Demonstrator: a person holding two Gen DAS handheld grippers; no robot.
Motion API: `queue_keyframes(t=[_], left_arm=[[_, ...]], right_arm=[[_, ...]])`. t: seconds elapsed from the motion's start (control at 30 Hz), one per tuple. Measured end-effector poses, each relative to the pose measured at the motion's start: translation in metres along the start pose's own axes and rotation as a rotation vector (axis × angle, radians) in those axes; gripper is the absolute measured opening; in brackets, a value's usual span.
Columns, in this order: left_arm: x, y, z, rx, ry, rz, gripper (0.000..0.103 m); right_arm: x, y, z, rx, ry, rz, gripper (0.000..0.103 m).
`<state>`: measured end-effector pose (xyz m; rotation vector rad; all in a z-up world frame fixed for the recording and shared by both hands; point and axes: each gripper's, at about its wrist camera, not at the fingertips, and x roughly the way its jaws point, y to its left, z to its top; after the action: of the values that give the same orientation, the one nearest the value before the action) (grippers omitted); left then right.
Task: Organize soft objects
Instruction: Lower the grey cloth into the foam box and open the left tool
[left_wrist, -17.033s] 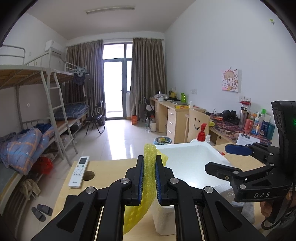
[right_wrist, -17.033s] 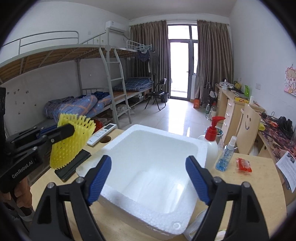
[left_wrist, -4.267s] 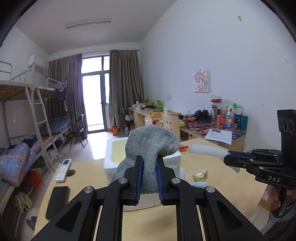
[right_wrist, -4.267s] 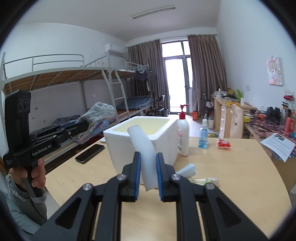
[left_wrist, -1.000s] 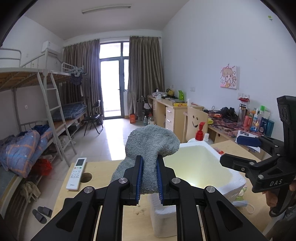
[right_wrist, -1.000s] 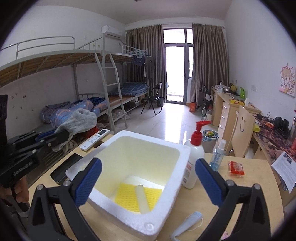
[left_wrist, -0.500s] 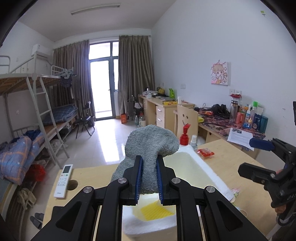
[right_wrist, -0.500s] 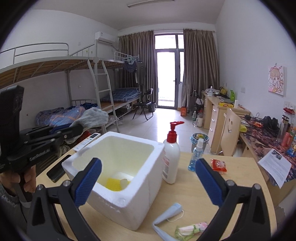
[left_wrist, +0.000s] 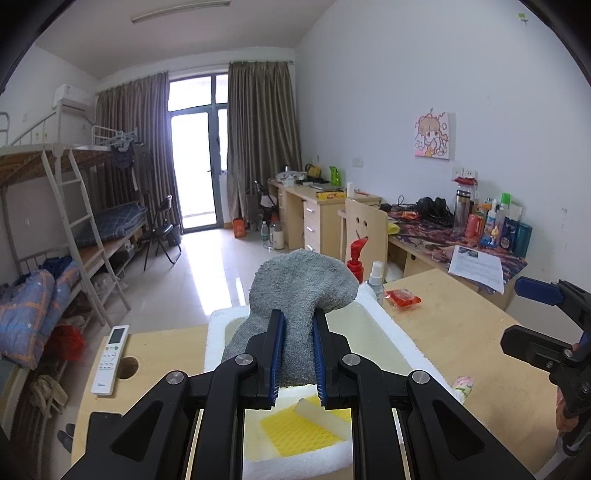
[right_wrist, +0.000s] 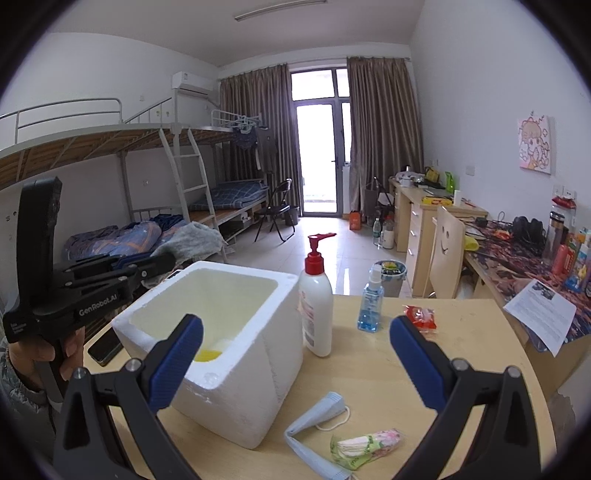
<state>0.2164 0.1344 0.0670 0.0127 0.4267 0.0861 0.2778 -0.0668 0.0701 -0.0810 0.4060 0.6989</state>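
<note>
My left gripper (left_wrist: 296, 356) is shut on a grey sock (left_wrist: 299, 291) and holds it above the open white foam box (left_wrist: 402, 354). Inside the box lie a yellow mesh foam sleeve (left_wrist: 299, 428) and a white foam piece (left_wrist: 317, 410). In the right wrist view the left gripper (right_wrist: 162, 262) with the grey sock (right_wrist: 188, 240) hangs over the box's (right_wrist: 236, 369) far left rim. My right gripper (right_wrist: 295, 354) is open and empty, low over the table in front of the box. A blue face mask (right_wrist: 317, 421) and a tissue pack (right_wrist: 365, 445) lie on the table near it.
A white pump bottle (right_wrist: 316, 302), a blue spray bottle (right_wrist: 371, 299) and a red snack packet (right_wrist: 419, 317) stand right of the box on the wooden table (right_wrist: 461, 373). A black phone (right_wrist: 105, 345) and a white remote (left_wrist: 110, 358) lie left of it.
The left gripper has moved over the box with the sock, so the box interior now lies right under it. The right gripper has drawn back and lower, still open.
</note>
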Motion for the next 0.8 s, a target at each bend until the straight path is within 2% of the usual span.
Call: queue_keyframes(t=[0.37,0.57,0.63,0.7,0.8], left_arm=[[0.011,-0.012,-0.001,0.03,0.03,-0.007,0.015],[0.019,-0.01,-0.002,0.026,0.052,0.015,0.018],[0.021,-0.009,-0.003,0.022,0.058,0.023,0.028],[0.02,-0.006,-0.003,0.008,0.052,0.02,0.06],[0.014,-0.005,-0.002,-0.01,0.02,0.029,0.083]], right_arm=[[-0.013,-0.011,-0.008,0.024,-0.005,-0.025,0.102],[-0.018,-0.018,-0.012,0.038,-0.009,-0.039,0.102],[-0.02,-0.019,-0.012,0.043,-0.01,-0.042,0.102],[-0.02,-0.02,-0.013,0.047,-0.01,-0.04,0.102],[-0.022,-0.021,-0.015,0.05,-0.012,-0.045,0.102]])
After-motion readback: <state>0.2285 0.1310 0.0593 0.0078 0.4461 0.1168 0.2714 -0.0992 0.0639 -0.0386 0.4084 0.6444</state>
